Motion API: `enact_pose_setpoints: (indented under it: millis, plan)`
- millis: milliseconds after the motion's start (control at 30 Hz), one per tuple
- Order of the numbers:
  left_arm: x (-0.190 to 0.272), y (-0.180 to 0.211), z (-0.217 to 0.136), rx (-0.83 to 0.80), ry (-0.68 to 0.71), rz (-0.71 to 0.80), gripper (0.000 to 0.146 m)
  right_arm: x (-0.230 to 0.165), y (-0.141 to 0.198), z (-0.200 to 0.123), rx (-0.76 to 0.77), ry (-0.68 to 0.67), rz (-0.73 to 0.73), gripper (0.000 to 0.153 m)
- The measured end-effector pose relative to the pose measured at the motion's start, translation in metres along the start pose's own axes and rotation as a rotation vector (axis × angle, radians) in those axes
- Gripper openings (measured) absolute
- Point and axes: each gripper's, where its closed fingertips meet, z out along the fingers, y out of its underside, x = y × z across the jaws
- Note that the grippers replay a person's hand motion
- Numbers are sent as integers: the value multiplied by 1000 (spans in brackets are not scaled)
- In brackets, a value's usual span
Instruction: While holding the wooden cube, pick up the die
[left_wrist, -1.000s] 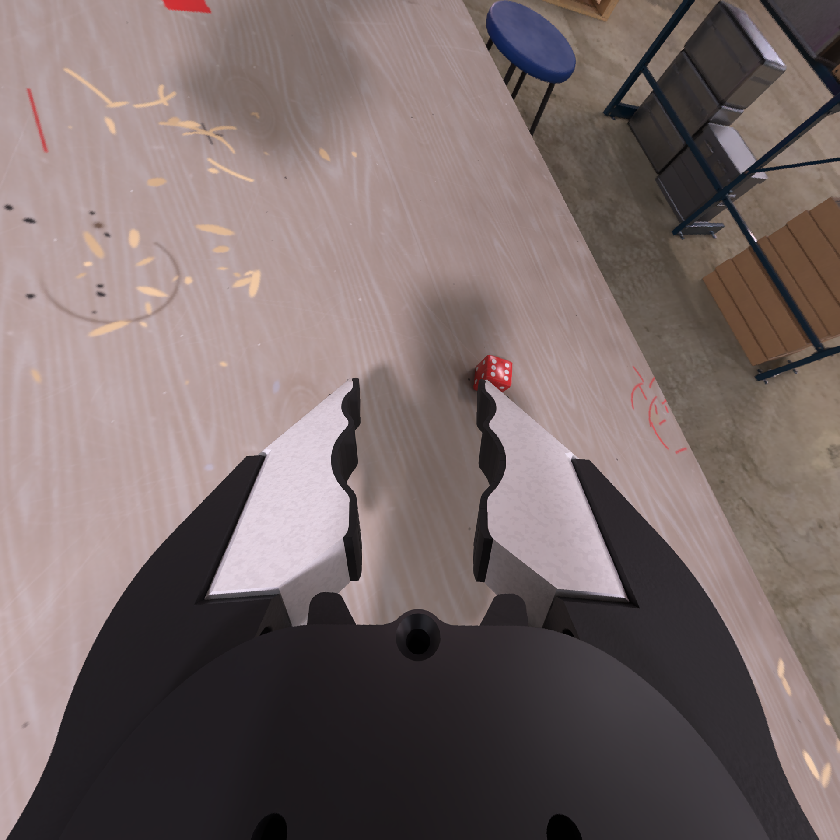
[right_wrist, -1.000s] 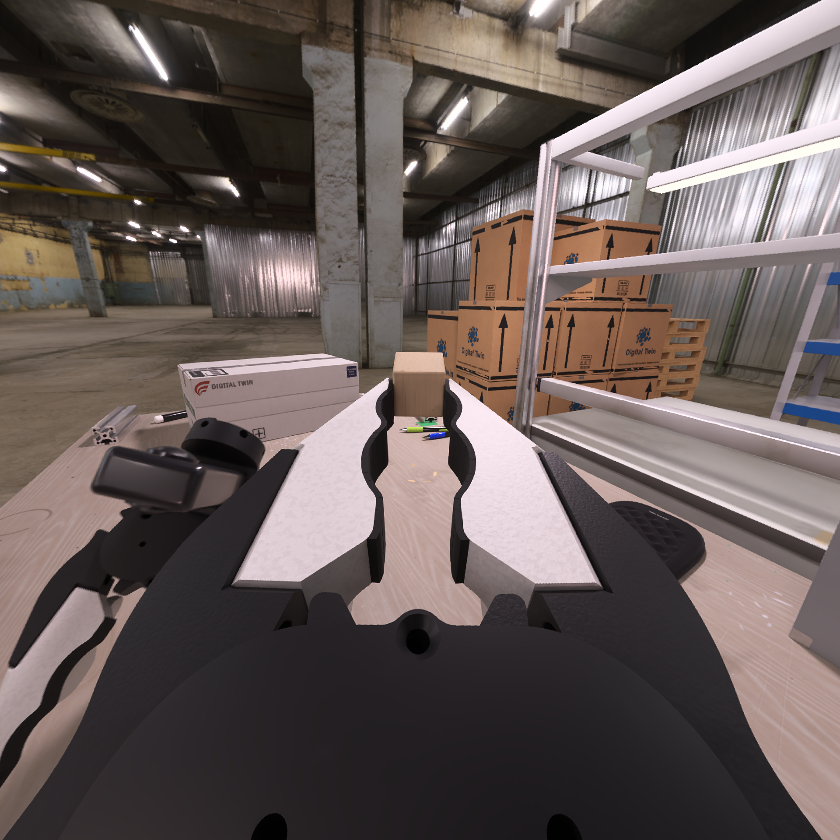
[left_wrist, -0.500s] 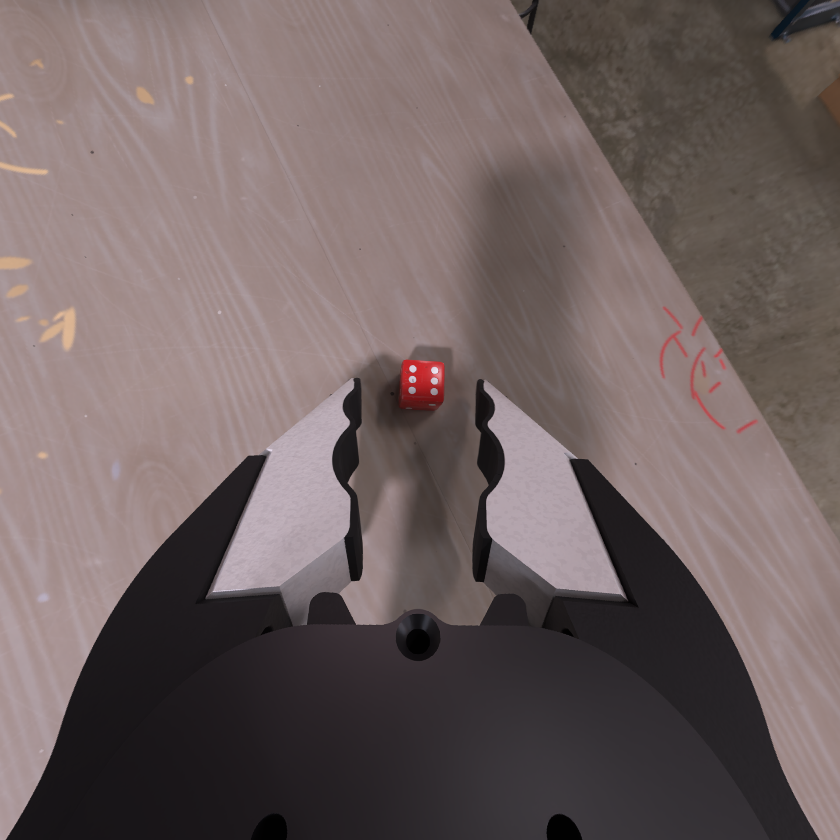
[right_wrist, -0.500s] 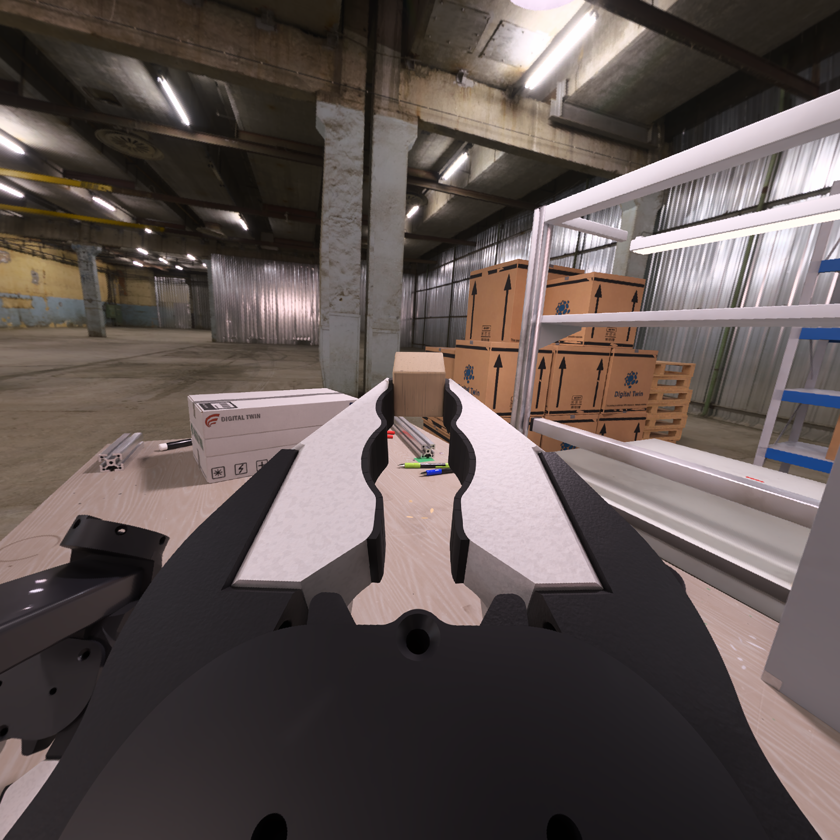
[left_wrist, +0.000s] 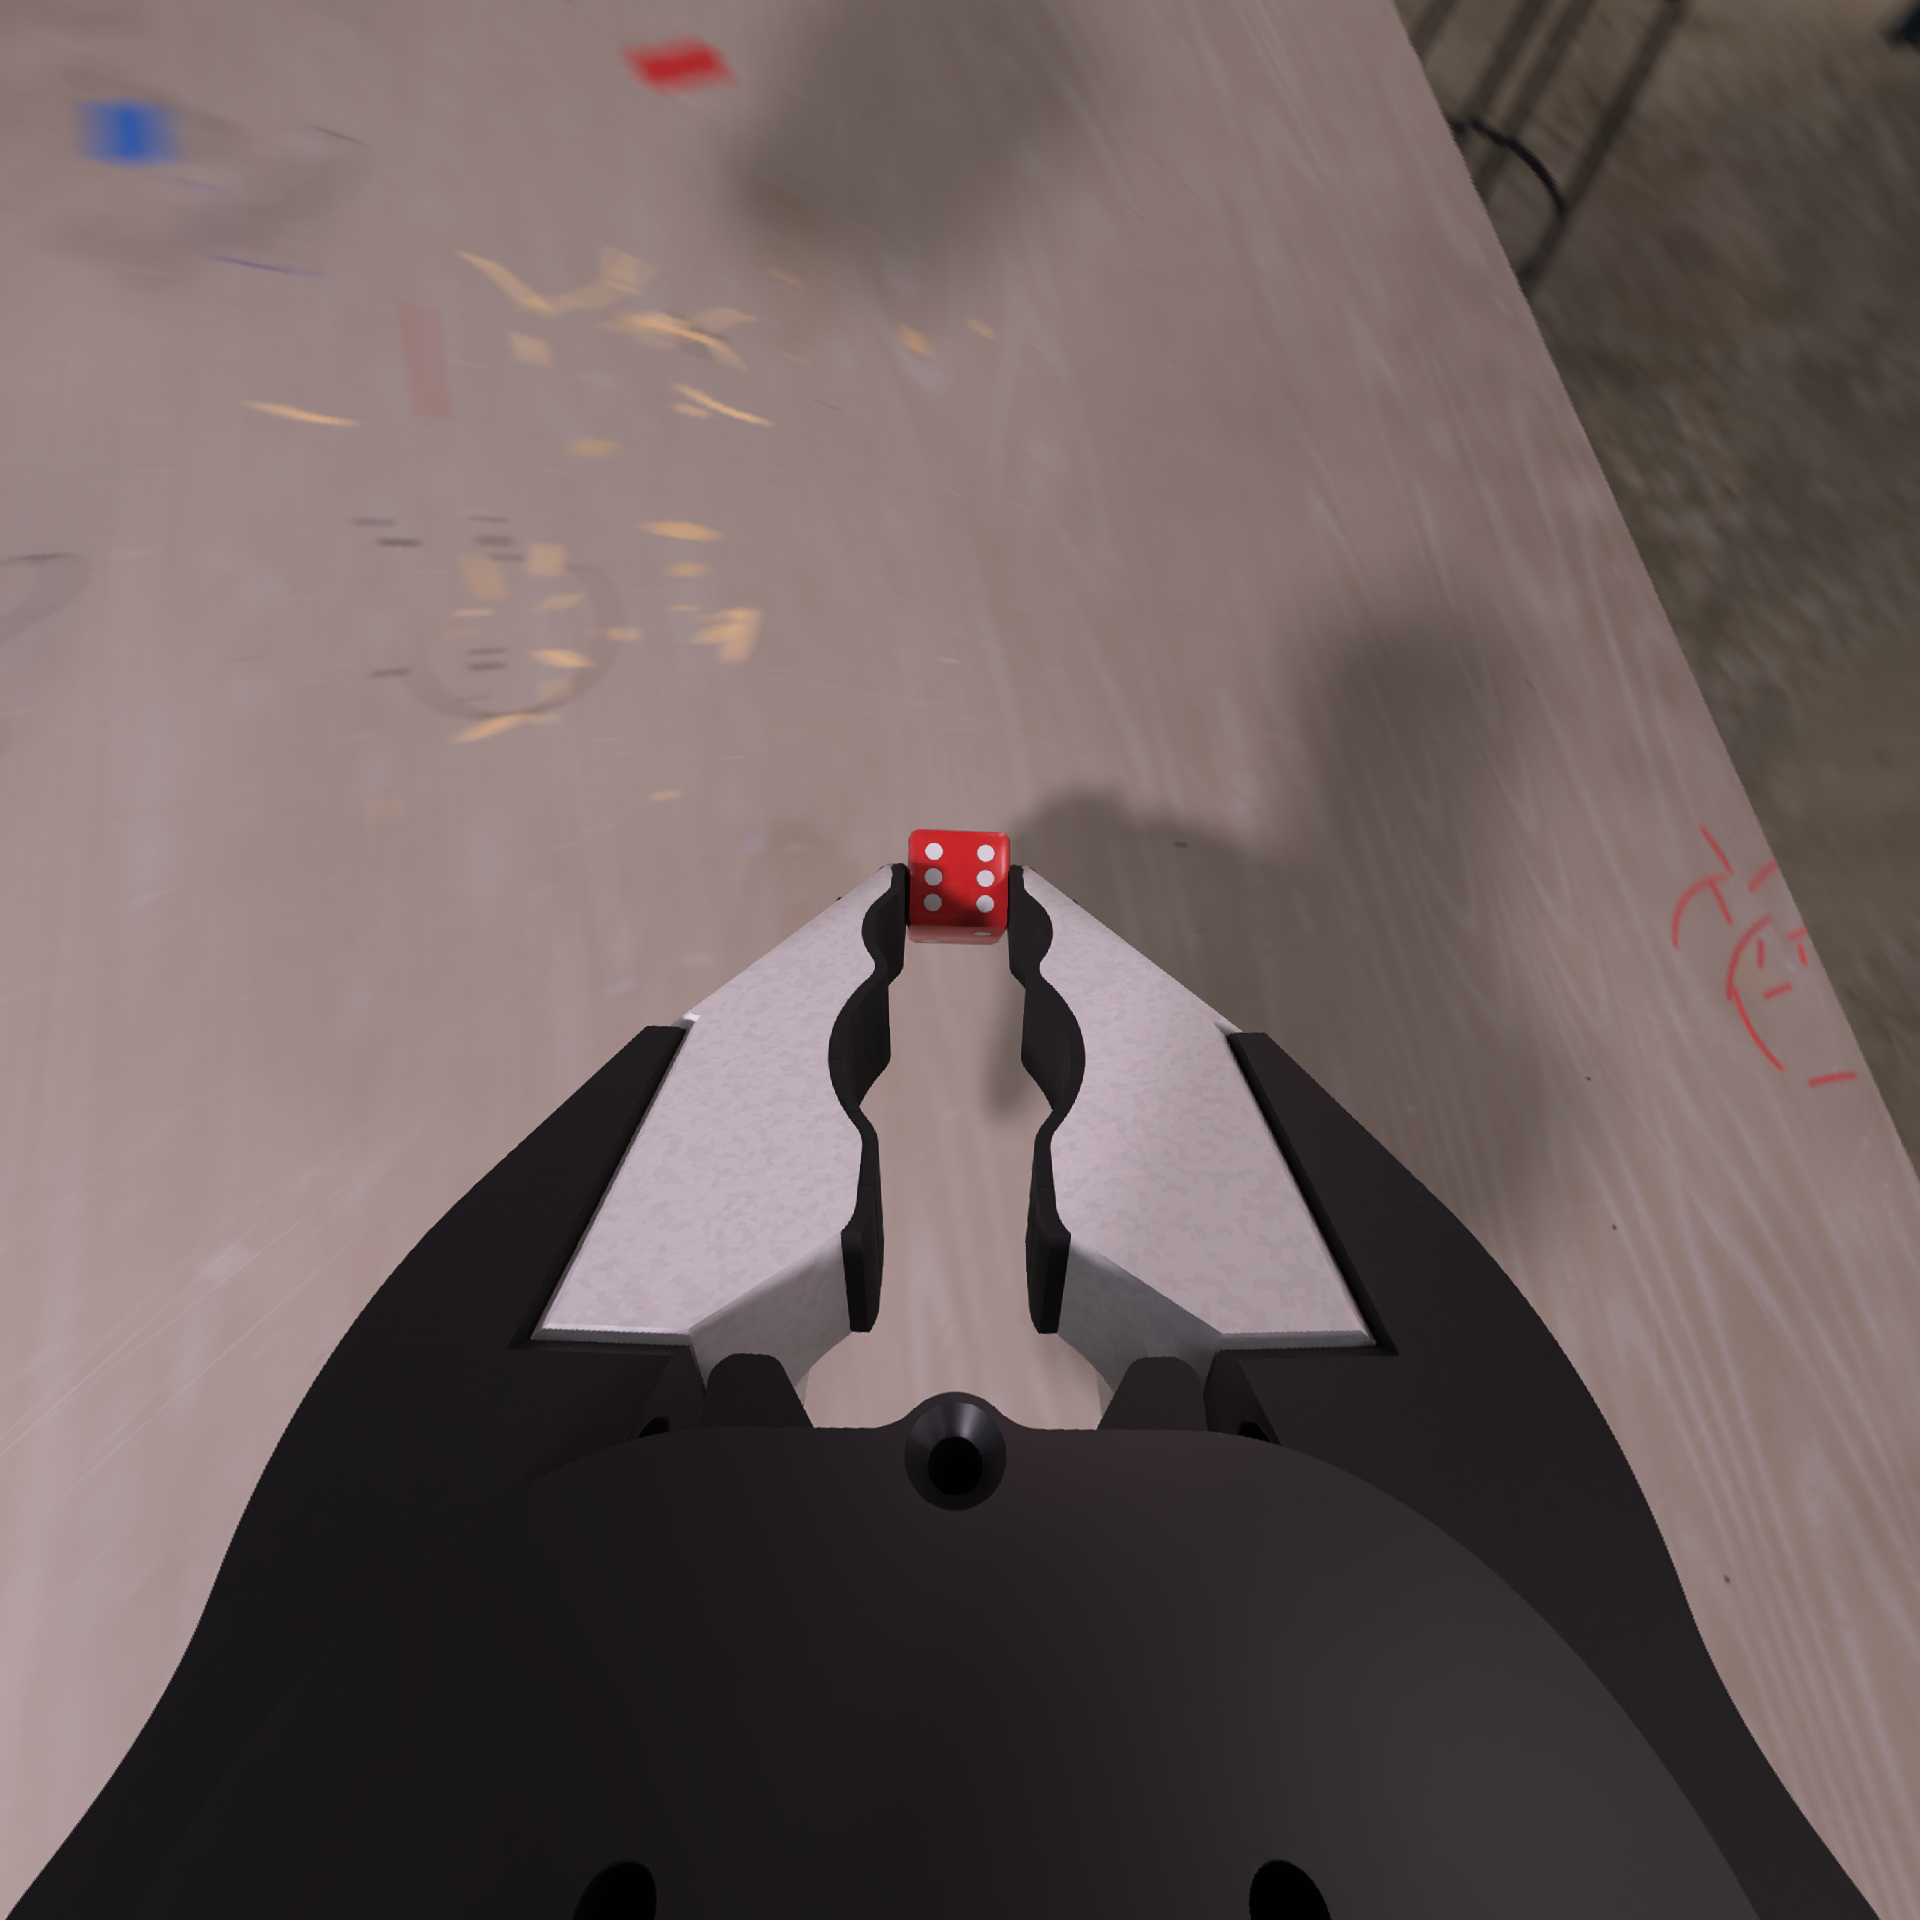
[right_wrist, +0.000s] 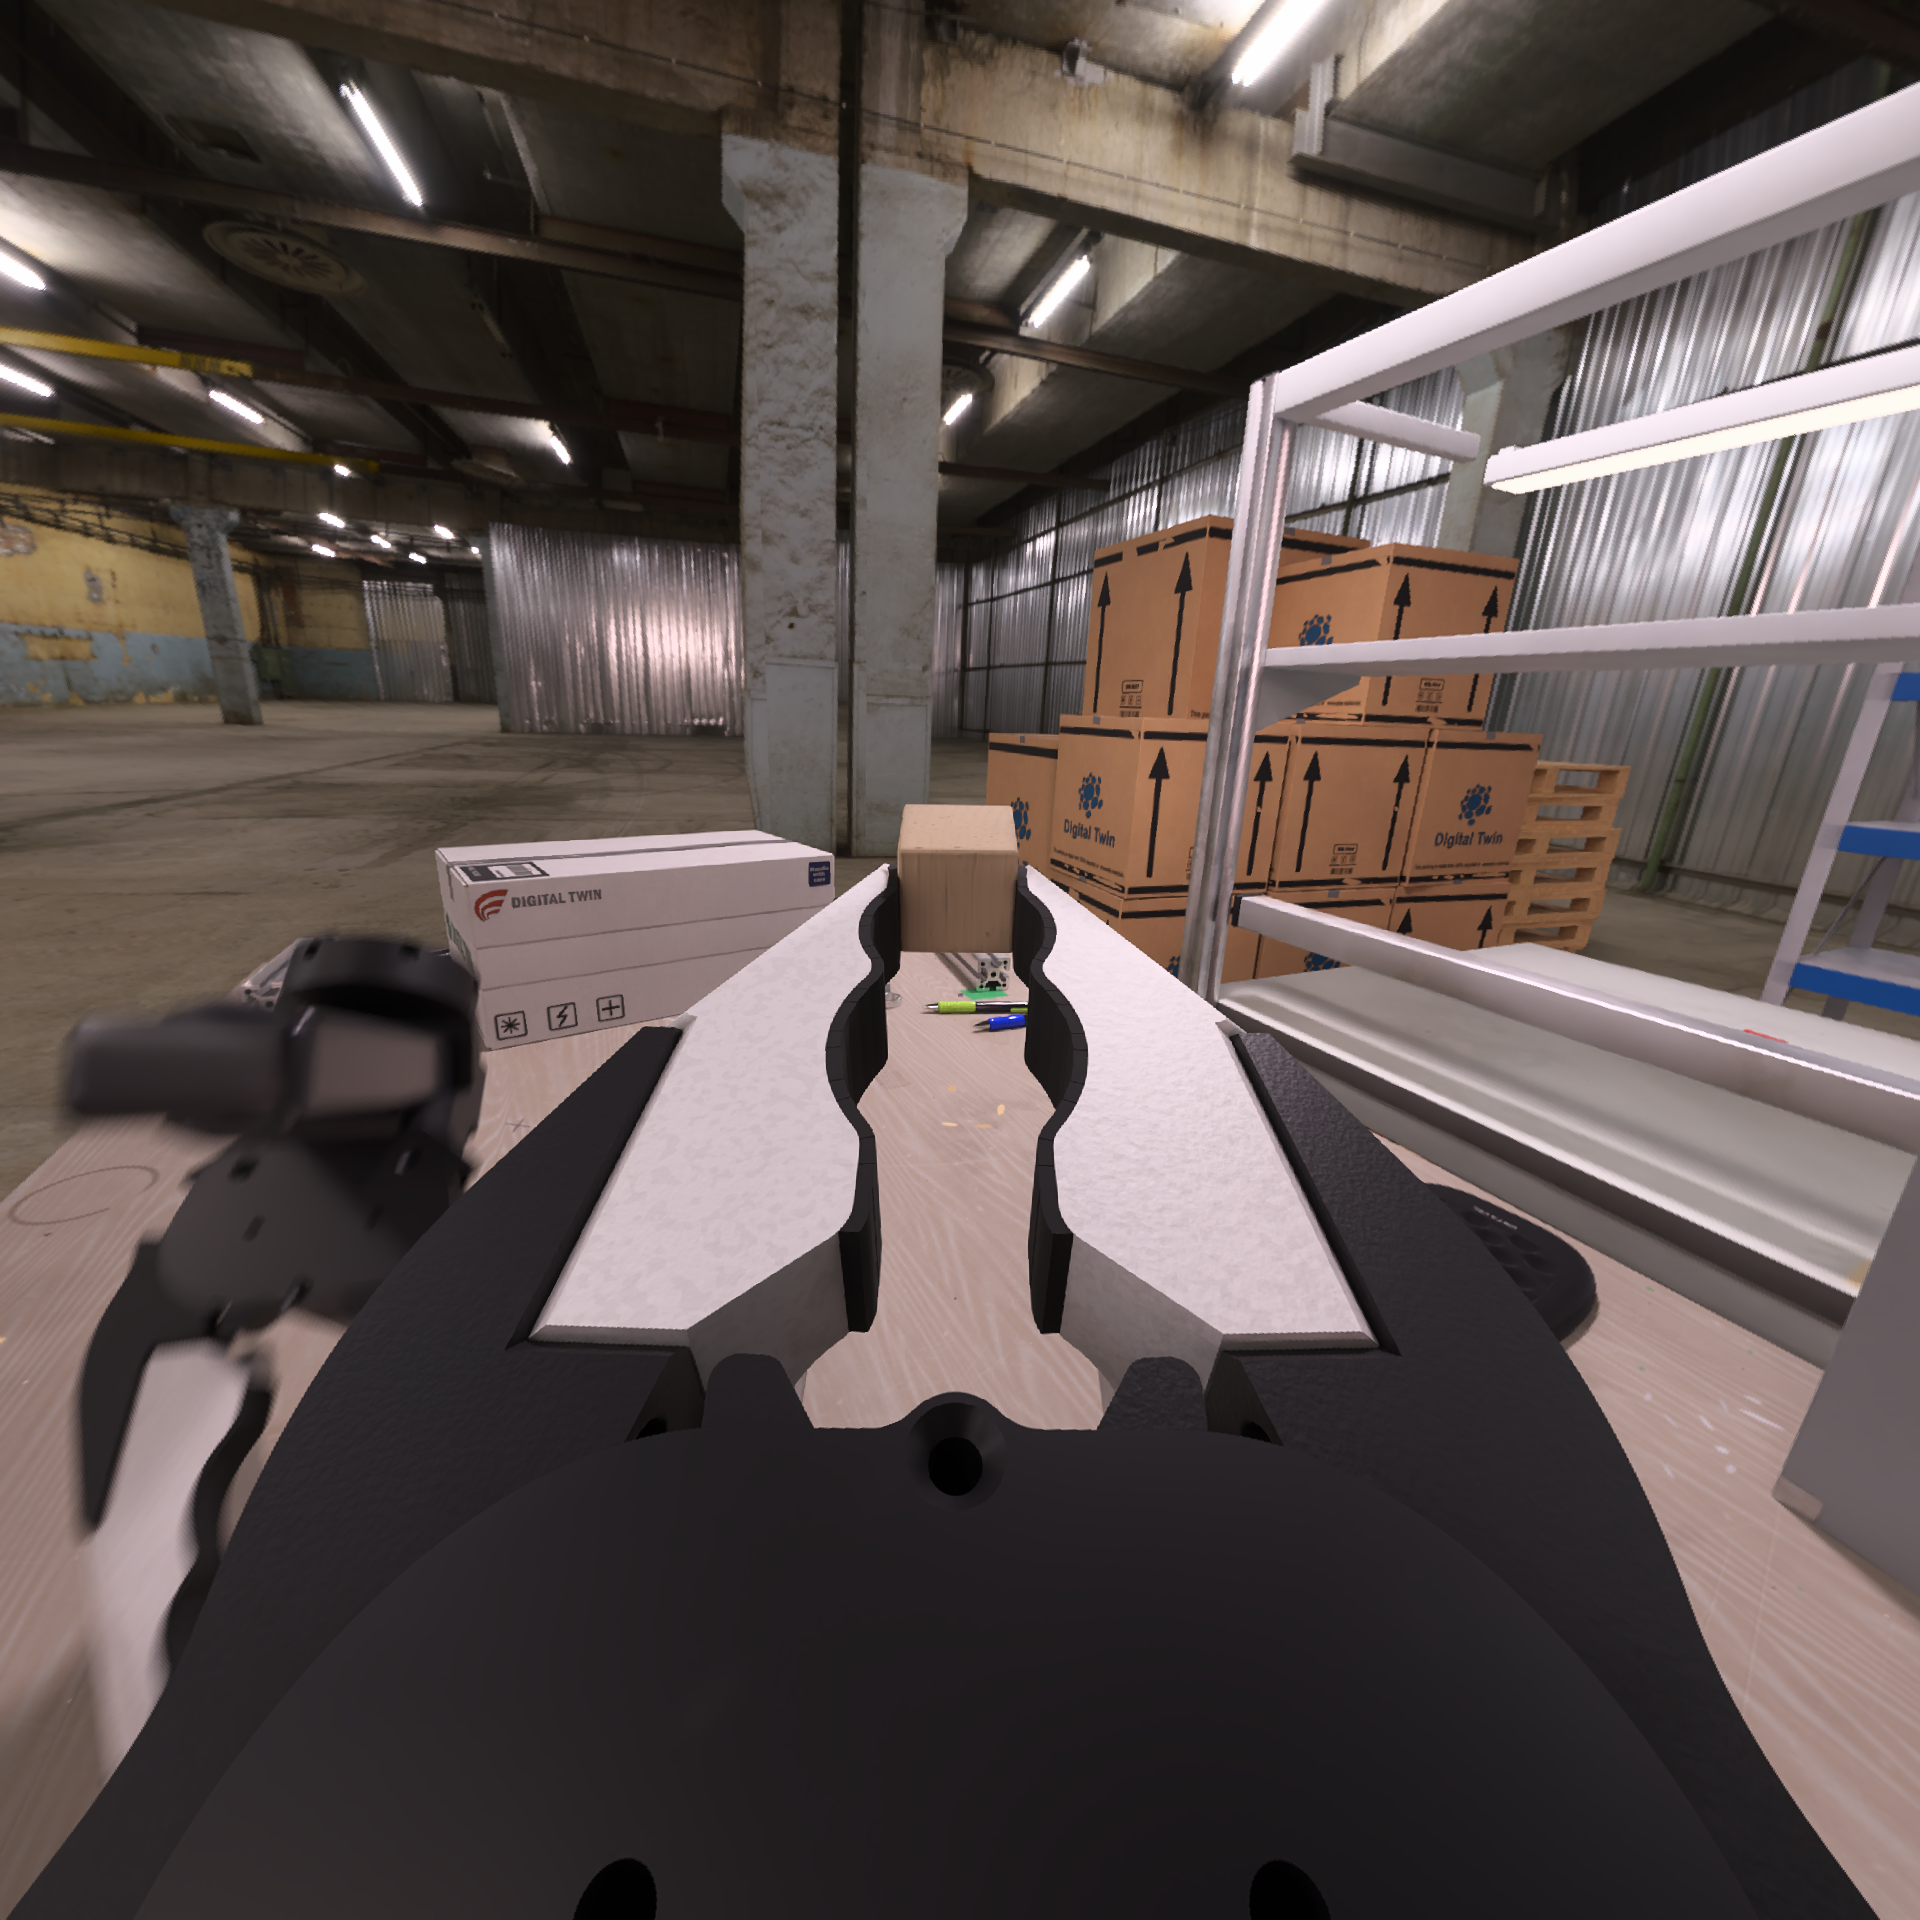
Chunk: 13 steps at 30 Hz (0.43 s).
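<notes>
In the left wrist view, my left gripper (left_wrist: 957, 896) is shut on the red die (left_wrist: 957, 883), pinched between its fingertips with the six-dot face up, held above the wooden table (left_wrist: 312, 1039). In the right wrist view, my right gripper (right_wrist: 957, 883) is shut on the wooden cube (right_wrist: 957, 878), held at the fingertips above the table. The left gripper (right_wrist: 156, 1351) also shows blurred at the lower left of the right wrist view; the die is not visible there.
The table's right edge (left_wrist: 1766, 831) runs diagonally, with red scribbles (left_wrist: 1756, 966) near it and wood chips (left_wrist: 623, 322) farther off. A white box (right_wrist: 634, 925), pens (right_wrist: 987, 1013), a metal shelf rack (right_wrist: 1558, 987) and a black round pad (right_wrist: 1517, 1257) stand ahead of the right gripper.
The left gripper closed on the die and lifted it off the table; the view is motion-blurred. The right gripper still holds the cube, and the left gripper rose into its view.
</notes>
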Motion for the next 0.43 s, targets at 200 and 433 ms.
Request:
enact_pose_setpoints:
  millis: [200, 433]
  plan:
    - [-66, -30, -122, 70, -248, -117, 19, 1, 22, 7, -23, -24, 42, 20]
    - [-102, -75, -203, 70, -343, -199, 19, -22, 60, 26, -84, -103, 72, 20]
